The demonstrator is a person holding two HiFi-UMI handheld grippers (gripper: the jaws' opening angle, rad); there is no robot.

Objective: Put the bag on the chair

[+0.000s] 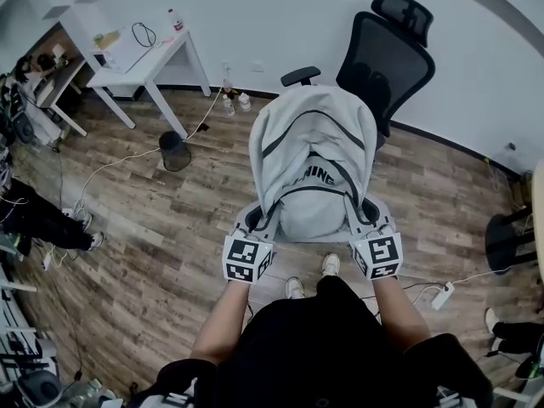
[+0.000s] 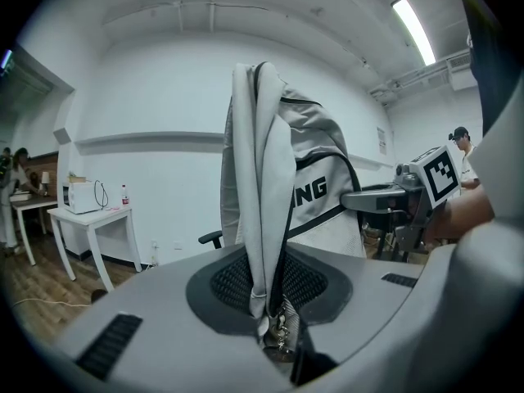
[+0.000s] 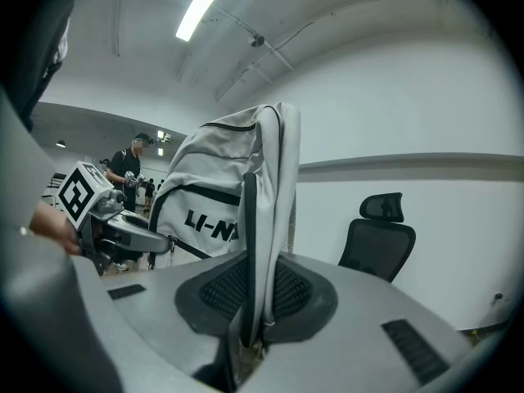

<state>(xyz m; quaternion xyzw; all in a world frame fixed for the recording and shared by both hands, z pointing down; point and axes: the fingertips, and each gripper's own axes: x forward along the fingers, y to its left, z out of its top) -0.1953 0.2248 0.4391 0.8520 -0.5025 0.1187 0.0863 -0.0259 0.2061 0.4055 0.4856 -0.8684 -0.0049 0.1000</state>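
The left gripper (image 1: 253, 226) and right gripper (image 1: 371, 221) each pinched a side edge of the grey bag (image 1: 313, 155), held upright between them, the chair (image 1: 387, 58) straight ahead beyond it.

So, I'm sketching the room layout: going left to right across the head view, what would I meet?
White table → black bin → grey bag → power strip. The office chair overlaps the bag, so it's left out.
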